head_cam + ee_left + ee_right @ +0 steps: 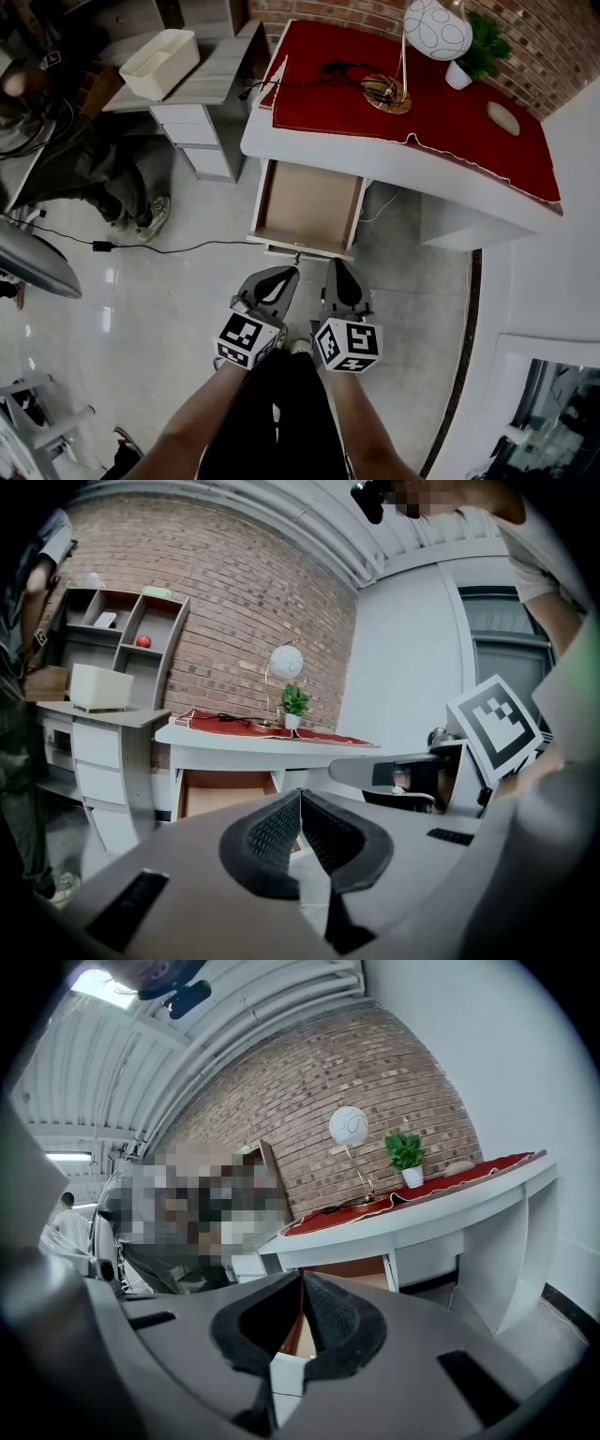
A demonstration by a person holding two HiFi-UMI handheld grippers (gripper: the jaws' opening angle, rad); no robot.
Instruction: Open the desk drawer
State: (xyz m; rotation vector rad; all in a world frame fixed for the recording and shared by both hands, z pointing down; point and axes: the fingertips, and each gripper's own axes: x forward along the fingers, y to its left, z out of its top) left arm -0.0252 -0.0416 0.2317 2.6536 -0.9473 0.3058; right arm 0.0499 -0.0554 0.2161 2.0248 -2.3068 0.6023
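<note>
The white desk (375, 155) carries a red cloth (412, 103). Its drawer (305, 202) stands pulled out toward me and shows a bare brown inside. In the left gripper view the drawer (220, 794) appears under the desktop, and in the right gripper view the drawer (349, 1267) shows past the jaws. My left gripper (284, 274) and right gripper (336, 267) hover side by side just in front of the drawer's front edge, apart from it. Both are shut, jaws tip to tip with nothing between them, as the left gripper (300, 795) and right gripper (302, 1275) show in their own views.
A globe lamp (436, 28), a potted plant (480, 47) and a black cable (342, 70) sit on the desk. A grey side desk with a white box (161, 61) stands at the left, with a person (103, 169) beside it. A cord (141, 246) crosses the tiled floor.
</note>
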